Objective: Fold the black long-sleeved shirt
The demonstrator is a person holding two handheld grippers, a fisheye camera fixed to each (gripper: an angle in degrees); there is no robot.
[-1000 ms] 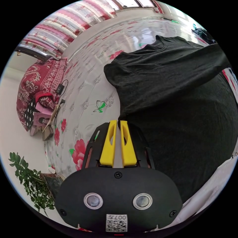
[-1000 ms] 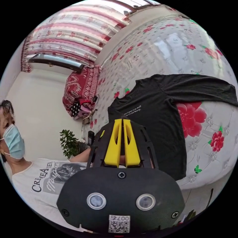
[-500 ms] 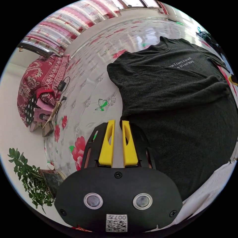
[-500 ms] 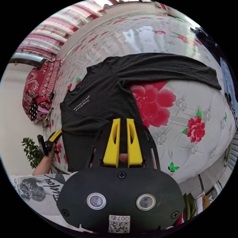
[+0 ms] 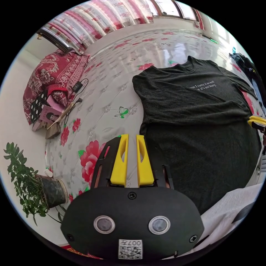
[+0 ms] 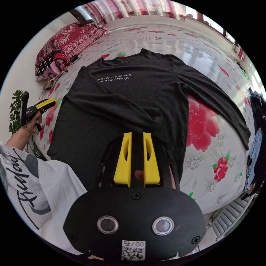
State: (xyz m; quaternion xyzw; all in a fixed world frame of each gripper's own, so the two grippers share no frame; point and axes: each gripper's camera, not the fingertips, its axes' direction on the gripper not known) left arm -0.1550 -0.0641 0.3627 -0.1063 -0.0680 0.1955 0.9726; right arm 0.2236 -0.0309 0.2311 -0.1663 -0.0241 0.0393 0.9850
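**A:** What's nearest in the right gripper view?

**B:** The right gripper (image 6: 136, 135), its yellow jaws slightly parted with nothing between them, poised over the lower body of the black long-sleeved shirt (image 6: 124, 110).

**A:** And the left gripper?

**B:** In its own view the left gripper (image 5: 132, 137) has its jaws a little apart too, gripping nothing, just off the shirt's side edge above the flowered bedspread (image 5: 105, 105). In the right gripper view it sits in the person's hand (image 6: 33, 120) beside the shirt.

**A:** How does the shirt lie?

**B:** Flat on the bedspread, printed side up. One sleeve (image 6: 116, 106) is folded across the chest below the white lettering; the other sleeve (image 6: 219, 105) stretches out to the side over a large red flower.

**A:** Farther back?

**B:** A brush (image 5: 56, 126) and a charger with its cable (image 5: 76, 88) lie on the bedspread near a red patterned pillow (image 5: 52, 74). A potted plant (image 5: 27, 177) stands beside the bed, with striped floral curtains (image 5: 105, 16) beyond.
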